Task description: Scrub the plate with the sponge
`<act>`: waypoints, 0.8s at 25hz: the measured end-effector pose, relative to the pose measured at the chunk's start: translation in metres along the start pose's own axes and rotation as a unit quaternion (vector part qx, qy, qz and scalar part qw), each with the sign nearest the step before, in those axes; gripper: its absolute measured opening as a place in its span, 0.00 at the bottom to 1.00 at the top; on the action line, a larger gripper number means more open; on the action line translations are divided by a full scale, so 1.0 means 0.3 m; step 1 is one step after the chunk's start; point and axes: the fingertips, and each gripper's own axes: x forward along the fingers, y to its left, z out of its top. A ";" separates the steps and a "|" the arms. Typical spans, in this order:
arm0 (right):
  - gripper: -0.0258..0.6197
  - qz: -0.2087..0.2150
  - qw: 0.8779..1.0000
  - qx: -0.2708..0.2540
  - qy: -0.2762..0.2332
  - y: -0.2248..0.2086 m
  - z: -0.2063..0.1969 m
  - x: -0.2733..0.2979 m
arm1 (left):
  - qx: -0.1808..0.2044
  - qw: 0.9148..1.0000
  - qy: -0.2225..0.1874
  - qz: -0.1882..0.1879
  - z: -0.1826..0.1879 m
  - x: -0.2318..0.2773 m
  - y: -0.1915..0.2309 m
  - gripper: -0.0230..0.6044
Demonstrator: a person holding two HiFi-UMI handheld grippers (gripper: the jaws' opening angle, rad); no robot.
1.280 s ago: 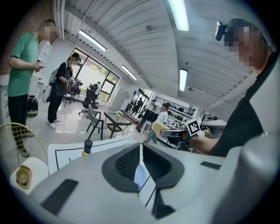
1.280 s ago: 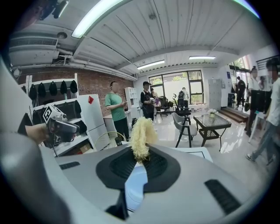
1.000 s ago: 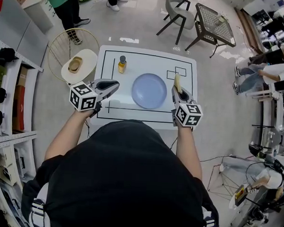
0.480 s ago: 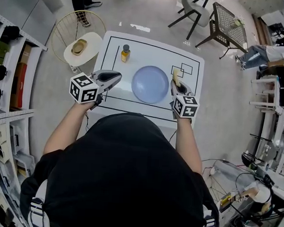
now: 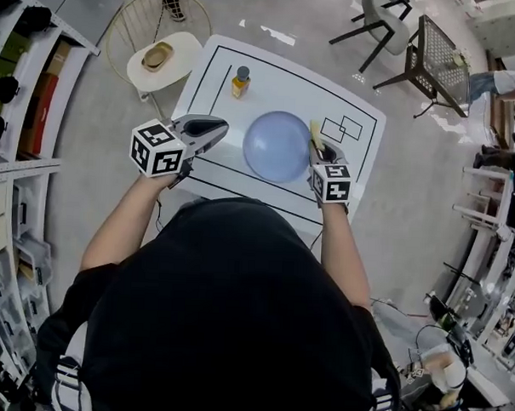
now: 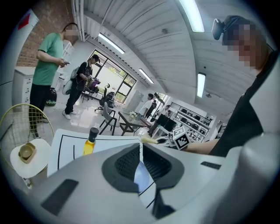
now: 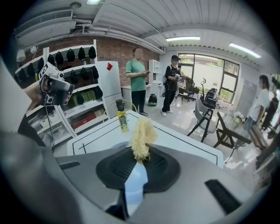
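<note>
A pale blue plate (image 5: 277, 146) lies in the middle of the white table (image 5: 271, 86) with black lines. My right gripper (image 5: 315, 146) hovers at the plate's right rim, shut on a frayed yellow sponge (image 5: 314, 131) that sticks up past its jaws (image 7: 141, 135). My left gripper (image 5: 218, 125) is held above the table left of the plate, jaws shut with nothing between them. Through its closed jaws in the left gripper view (image 6: 141, 148) a sliver of the plate (image 6: 141, 177) shows. A yellow bottle (image 5: 240, 82) with a dark cap stands at the far left of the table.
A round white stool (image 5: 162, 56) with a wire frame holds a tan bowl-like object beside the table's far left corner. Shelves (image 5: 16, 79) line the left. Chairs and a mesh table (image 5: 434, 55) stand beyond. Two people (image 7: 139, 81) stand in the background.
The right gripper with the sponge has edged closer to the plate's right rim. The head view has shifted and tilted. The left gripper stays beside the plate.
</note>
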 end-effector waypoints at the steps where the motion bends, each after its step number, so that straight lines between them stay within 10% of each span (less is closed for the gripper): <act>1: 0.09 0.006 1.000 -0.007 0.006 0.006 -0.007 0.019 | -0.004 1.000 -0.002 0.004 -0.003 -0.002 0.004 0.08; 20: 0.09 0.138 0.977 -0.133 0.095 0.270 -0.146 0.256 | -0.055 0.997 0.006 0.056 -0.130 -0.009 0.036 0.08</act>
